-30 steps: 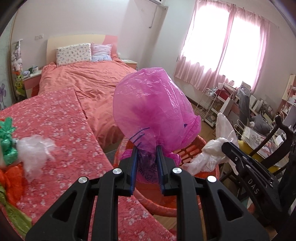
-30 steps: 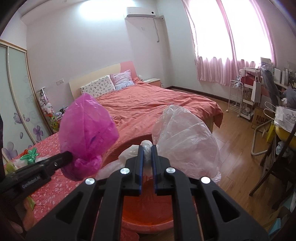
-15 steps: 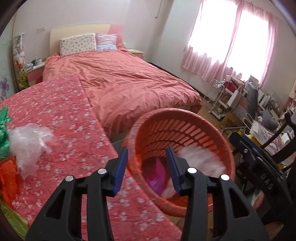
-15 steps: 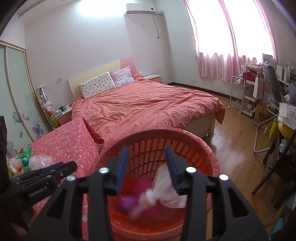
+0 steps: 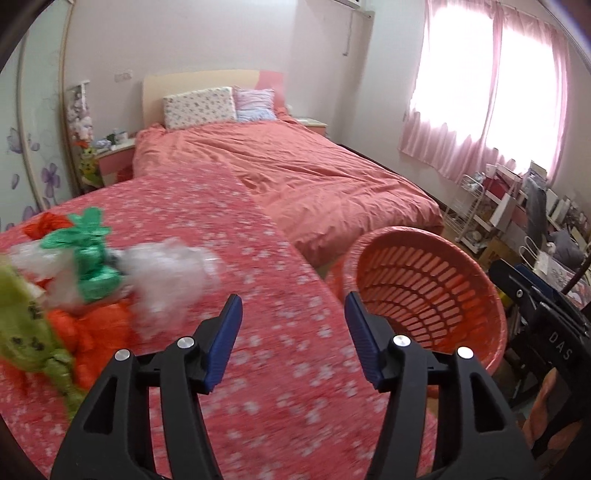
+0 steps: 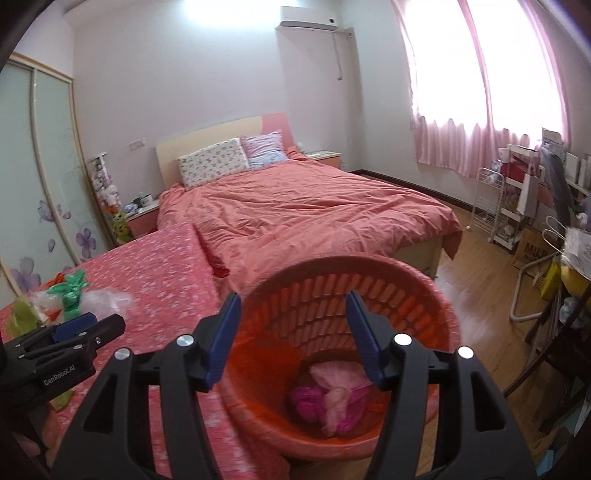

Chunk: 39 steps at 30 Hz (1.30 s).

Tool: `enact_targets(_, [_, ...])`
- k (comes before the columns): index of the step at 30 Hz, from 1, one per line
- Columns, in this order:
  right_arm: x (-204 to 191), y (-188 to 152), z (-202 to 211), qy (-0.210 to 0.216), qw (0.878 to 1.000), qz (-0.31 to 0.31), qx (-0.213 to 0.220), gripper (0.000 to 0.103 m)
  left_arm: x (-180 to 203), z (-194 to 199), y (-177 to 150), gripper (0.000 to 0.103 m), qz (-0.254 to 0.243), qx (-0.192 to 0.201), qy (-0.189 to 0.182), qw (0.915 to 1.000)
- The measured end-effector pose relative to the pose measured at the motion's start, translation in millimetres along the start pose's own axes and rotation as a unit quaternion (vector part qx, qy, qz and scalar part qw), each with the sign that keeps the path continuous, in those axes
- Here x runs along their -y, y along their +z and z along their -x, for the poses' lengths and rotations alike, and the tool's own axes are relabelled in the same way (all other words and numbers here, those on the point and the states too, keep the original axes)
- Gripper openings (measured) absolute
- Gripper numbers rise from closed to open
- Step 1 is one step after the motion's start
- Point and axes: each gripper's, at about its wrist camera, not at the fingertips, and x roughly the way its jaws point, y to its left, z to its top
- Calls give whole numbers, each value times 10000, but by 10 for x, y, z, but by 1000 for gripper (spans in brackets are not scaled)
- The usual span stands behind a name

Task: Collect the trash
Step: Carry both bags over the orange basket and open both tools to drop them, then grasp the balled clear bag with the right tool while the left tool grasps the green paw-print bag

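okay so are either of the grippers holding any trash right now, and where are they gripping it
Nothing is held. The left gripper and the right gripper are both open with nothing between them. The magenta bag and clear bag lie in the orange basket.

We're looking at a big bed [image 6: 303,206] with a salmon duvet and two pillows [image 6: 231,160] at the headboard — pink curtains [image 6: 491,110] glow on the right, an air conditioner [image 6: 307,17] sits high on the wall, and a white wire cart [image 6: 489,206] stands on the wood floor.
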Motion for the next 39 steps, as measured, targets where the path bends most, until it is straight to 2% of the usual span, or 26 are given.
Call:
enact_targets(7, [-543,-33,14,445,9986,282,-93,58,-573,380,-161,59,343,257,573,9974])
enact_targets(11, [-887,-81,-50,733,9964,378,-199,58,-953,578,-297,59,603,341,993,9926])
enact_targets(16, [-1385,-125,-197,1124,9915,533,-382,58,-1329,728,-391,59,862,406,1338,9864])
enact_targets(24, [-2208,-119,-599,1540,9813,905,-713,57,-1730,813,-496,59,1263,447,1439,9805])
enact_targets(31, [-2548,-217,-942,1384,9763,1277,-1071,51,-1889,775,-606,59,1334,322,1410,9805])
enact_targets(33, [-2600,-282,-1022,1243,9749,1444,-1154,44,-1891,751,-628,59,1321,289,1376,9812])
enact_targets(35, [-2595,-339,-1078,1172,9730,1533,-1270,30,-1870,723,-637,59,1307,255,1336,9820])
enact_targets(37, [-2535,-349,-1102,1155,9728,1458,-1382,21,-1841,683,-642,59,1319,194,1270,9829])
enact_targets(39, [-2419,-325,-1055,1107,9759,1329,-1329,16,-1803,636,-659,59,1348,115,1176,9838])
